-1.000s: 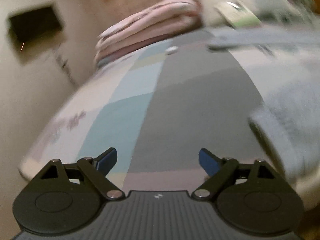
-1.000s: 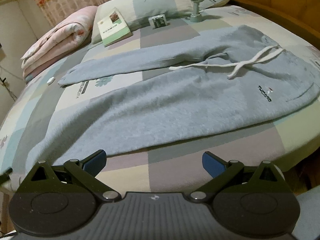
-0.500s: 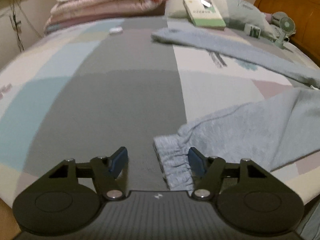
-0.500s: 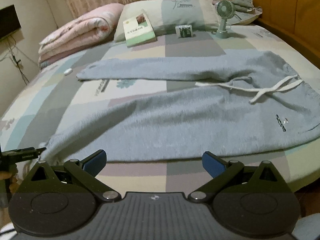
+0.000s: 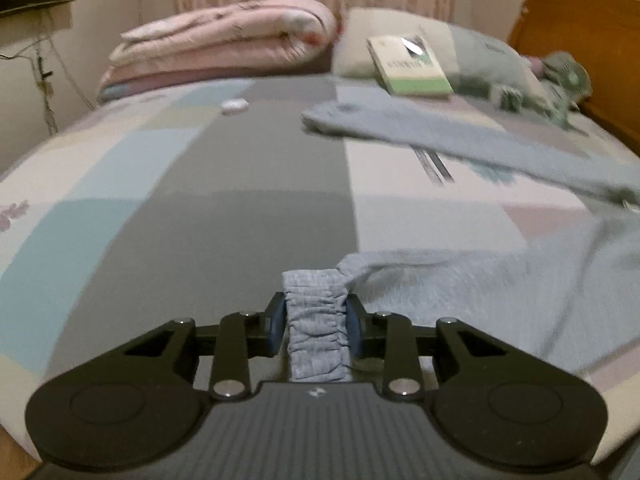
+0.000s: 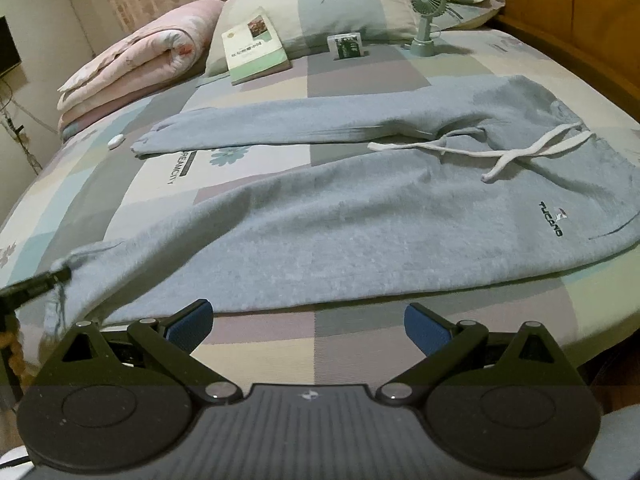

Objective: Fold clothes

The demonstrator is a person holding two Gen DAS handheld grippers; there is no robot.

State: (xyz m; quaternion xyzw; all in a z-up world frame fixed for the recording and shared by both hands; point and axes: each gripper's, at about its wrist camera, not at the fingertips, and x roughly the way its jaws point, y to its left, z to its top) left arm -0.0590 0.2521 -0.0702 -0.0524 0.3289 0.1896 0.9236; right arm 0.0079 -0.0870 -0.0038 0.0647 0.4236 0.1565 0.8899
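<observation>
Your left gripper [image 5: 316, 326] is closing on the ribbed cuff [image 5: 316, 320] of the grey sweatpants [image 6: 360, 216], which lie spread along the near edge of the bed [image 6: 360, 344], and the pads look only just seated. If you lift before they bite, the elastic cuff may slip out. Your right gripper [image 6: 307, 326] hangs spread and empty over that edge, so the waistband is unheld and the whole garment may drag.

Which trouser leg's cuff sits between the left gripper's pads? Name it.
The near leg's cuff, at the bed's front edge; the left gripper is closing on it. The far leg lies untouched near the book.
</observation>
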